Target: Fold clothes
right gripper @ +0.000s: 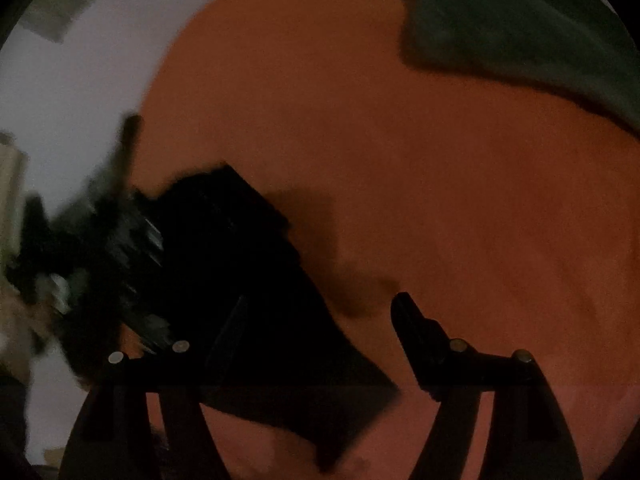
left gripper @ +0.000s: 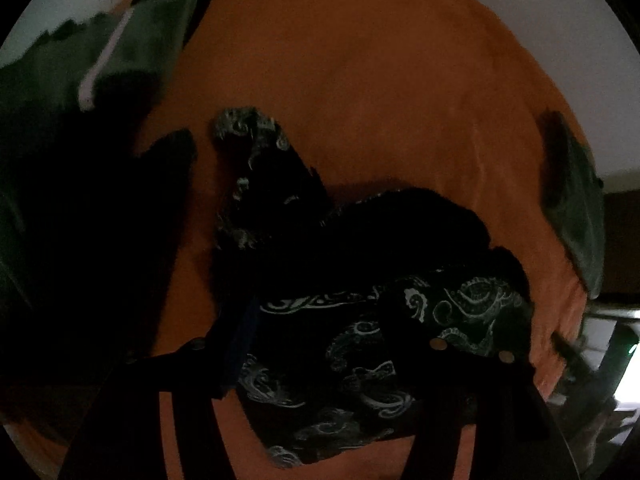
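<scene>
One black paisley garment (left gripper: 360,336) drapes the left gripper (left gripper: 320,356); jaw state indeterminate. Right gripper (right gripper: 304,344) open. Two green garments (left gripper: 576,200) edge the orange surface (left gripper: 380,100), centre clear.

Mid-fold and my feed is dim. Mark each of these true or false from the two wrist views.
1. The cloth between the left tool's fingers is plain white. False: the black garment carries a pale paisley print.
2. The surface under the clothes is orange. True: an orange cover lies under everything.
3. The right tool has its fingers spread apart. True: the right finger stands clear over bare cover, while dark cloth lies across the left side.
4. No other clothing is in view. False: a dark green garment lies at the far side, apart from the black one.
5. The left tool hovers over bare cover. False: the printed garment fills the gap between its fingers.
</scene>
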### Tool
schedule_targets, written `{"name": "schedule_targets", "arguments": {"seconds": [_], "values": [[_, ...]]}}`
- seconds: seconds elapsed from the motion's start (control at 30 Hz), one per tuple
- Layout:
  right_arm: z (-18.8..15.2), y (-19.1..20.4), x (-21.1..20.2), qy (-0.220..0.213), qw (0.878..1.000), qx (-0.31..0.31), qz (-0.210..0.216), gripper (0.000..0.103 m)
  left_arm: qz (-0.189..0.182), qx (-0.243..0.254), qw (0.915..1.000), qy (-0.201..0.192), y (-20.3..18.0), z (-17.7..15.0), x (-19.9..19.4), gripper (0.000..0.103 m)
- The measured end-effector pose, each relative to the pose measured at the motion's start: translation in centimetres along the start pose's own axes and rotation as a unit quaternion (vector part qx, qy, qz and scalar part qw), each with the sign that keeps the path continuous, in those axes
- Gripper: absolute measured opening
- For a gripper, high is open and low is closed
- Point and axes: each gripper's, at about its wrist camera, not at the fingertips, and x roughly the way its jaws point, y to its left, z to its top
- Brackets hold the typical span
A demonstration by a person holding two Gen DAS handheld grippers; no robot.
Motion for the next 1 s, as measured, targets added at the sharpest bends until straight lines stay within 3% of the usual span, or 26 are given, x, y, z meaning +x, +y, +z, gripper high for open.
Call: {"name": "schedule_targets", "arguments": {"seconds": [0.1, 0.27, 0.3, 0.33, 0.37, 0.4, 0.43, 0.57, 0.7, 0.83, 0.97, 1.0], "values": [[1.2, 1.9, 1.4, -0.007, 0.999, -0.002, 0.053, 0.074, 0.002, -0.002, 0.9996, -0.028, 0.0, 0.6, 1.1, 0.062], [2.1, 4.6, 6.2, 0.038, 0.997, -0.018, 0.069, 0.074, -0.012, -0.043, 0.9965, -0.071, 0.4, -0.2, 4.0, 0.061], [2.1, 4.9, 6.5, 0.040, 0.997, -0.028, 0.065, 0.071, -0.022, -0.041, 0.9949, -0.089, 0.2, -0.8, 4.0, 0.043], [2.1, 5.2, 6.9, 0.041, 0.997, -0.039, 0.061, 0.052, -0.030, -0.039, 0.9931, -0.106, 0.0, -1.4, 3.9, 0.016], [2.1, 5.5, 7.3, 0.043, 0.996, -0.049, 0.057, 0.039, -0.022, -0.028, 0.9923, -0.119, -0.7, -2.2, 3.8, 0.013], [2.1, 5.9, 7.6, 0.045, 0.996, -0.060, 0.053, 0.008, -0.016, -0.027, 0.9915, -0.126, -1.0, -2.6, 3.5, 0.010], [2.1, 6.2, 8.0, 0.047, 0.995, -0.071, 0.048, 0.000, -0.018, -0.034, 0.9899, -0.136, -1.2, -3.1, 3.0, 0.009], [0.9, 6.1, 4.4, -0.042, 0.997, -0.062, 0.030, 0.000, -0.044, -0.032, 0.9867, -0.153, -2.2, -4.5, 0.4, 0.008], [-0.3, 5.7, 0.1, -0.075, 0.995, -0.061, 0.030, 0.000, -0.084, -0.001, 0.9836, -0.159, -4.6, -5.2, -3.5, 0.008], [-1.6, 5.4, -4.2, -0.105, 0.992, -0.061, 0.029, 0.000, -0.134, 0.066, 0.9737, -0.172, -9.7, -5.6, -8.0, 0.008], [-2.9, 5.0, -8.5, -0.134, 0.989, -0.062, 0.029, 0.001, -0.173, 0.127, 0.9615, -0.171, -14.4, -9.0, -10.0, 0.008], [-3.2, 5.0, -9.6, -0.142, 0.988, -0.062, 0.029, 0.006, -0.175, 0.138, 0.9604, -0.166, -15.2, -10.3, -9.7, 0.008]]}}
